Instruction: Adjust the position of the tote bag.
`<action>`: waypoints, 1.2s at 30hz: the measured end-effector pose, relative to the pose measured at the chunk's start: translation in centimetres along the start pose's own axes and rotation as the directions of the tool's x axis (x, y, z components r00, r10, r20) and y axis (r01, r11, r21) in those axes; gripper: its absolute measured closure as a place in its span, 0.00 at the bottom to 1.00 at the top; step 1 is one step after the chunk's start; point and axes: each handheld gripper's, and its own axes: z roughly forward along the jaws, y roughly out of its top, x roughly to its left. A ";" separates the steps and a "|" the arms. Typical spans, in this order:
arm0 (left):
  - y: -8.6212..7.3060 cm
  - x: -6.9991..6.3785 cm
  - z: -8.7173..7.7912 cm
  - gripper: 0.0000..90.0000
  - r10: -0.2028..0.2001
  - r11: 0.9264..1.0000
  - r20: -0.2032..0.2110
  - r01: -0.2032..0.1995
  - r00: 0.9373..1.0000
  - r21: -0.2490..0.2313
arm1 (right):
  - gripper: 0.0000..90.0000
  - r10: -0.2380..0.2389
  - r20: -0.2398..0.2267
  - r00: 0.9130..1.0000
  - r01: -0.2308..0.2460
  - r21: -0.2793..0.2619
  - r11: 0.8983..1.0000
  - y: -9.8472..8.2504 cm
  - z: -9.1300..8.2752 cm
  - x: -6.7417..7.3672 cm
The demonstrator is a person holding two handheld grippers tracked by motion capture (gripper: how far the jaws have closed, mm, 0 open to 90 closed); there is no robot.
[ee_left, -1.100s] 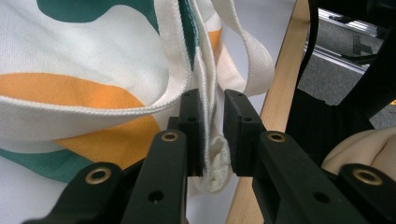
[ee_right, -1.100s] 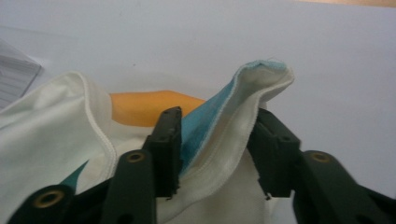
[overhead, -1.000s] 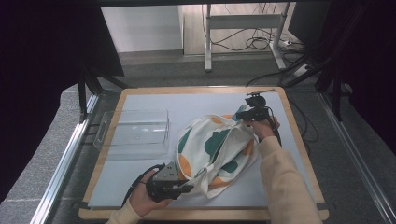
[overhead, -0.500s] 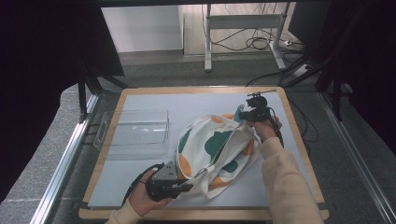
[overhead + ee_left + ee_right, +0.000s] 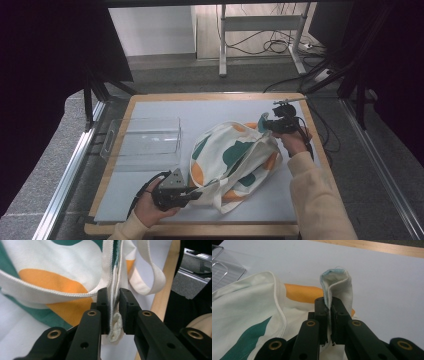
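Cloth bag (image 5: pixel 231 162) lying crumpled on the table (image 5: pixel 150 107), long axis running diagonally from near left to far right. Cream fabric with green and orange patches; no readable writing. Left gripper (image 5: pixel 113 302) clamped on near hem. Right gripper (image 5: pixel 329 308), jaws just closing, pinching far folded edge.

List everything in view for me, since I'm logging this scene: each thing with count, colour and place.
Tote bag: one, cream with green and orange patches, crumpled on the mat's right half.
Bag handle loop: one, cream, lying beside the bag's edge.
Clear tray: one, transparent, on the mat's left.
Mat: one, pale grey-blue, covering the table.
Table: one, light wood rim.
Left gripper: one, black, near edge, clamped on the bag's seam.
Right gripper: one, black, far right, its jaws have just been closing on a folded bag corner.
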 end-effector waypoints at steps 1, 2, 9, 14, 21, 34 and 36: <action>0.0 0.1 0.0 0.89 -0.004 1.000 -0.002 0.004 1.000 -0.003 | 0.93 0.000 -0.002 1.000 0.000 -0.003 1.000 -0.2 -0.2 -0.1; 0.0 0.2 -0.1 0.89 -0.006 1.000 -0.004 0.006 1.000 -0.002 | 0.93 -0.001 -0.004 1.000 0.001 -0.006 1.000 -0.4 -0.4 -0.2; 0.0 1.0 -0.2 0.89 -0.010 1.000 -0.019 0.010 1.000 -0.004 | 0.93 -0.003 -0.015 1.000 0.002 -0.029 1.000 -1.7 -2.0 -1.0; 0.2 1.4 -0.3 0.89 -0.013 1.000 -0.032 0.013 0.999 -0.005 | 0.93 0.000 -0.020 1.000 -0.001 -0.045 0.999 -2.6 -2.9 -1.4; 0.5 2.6 -0.2 0.89 -0.024 1.000 -0.045 0.024 0.999 -0.002 | 0.94 0.024 -0.022 0.999 -0.025 -0.075 0.997 -4.0 -3.9 -1.6; 1.9 4.3 0.1 0.89 -0.038 0.999 -0.075 0.037 0.996 -0.003 | 0.93 0.071 -0.043 0.997 -0.075 -0.114 0.991 -6.4 -5.6 -2.6; 2.2 4.5 0.2 0.89 -0.039 0.999 -0.079 0.039 0.996 0.000 | 0.93 0.084 -0.048 0.995 -0.089 -0.123 0.988 -6.9 -5.8 -2.8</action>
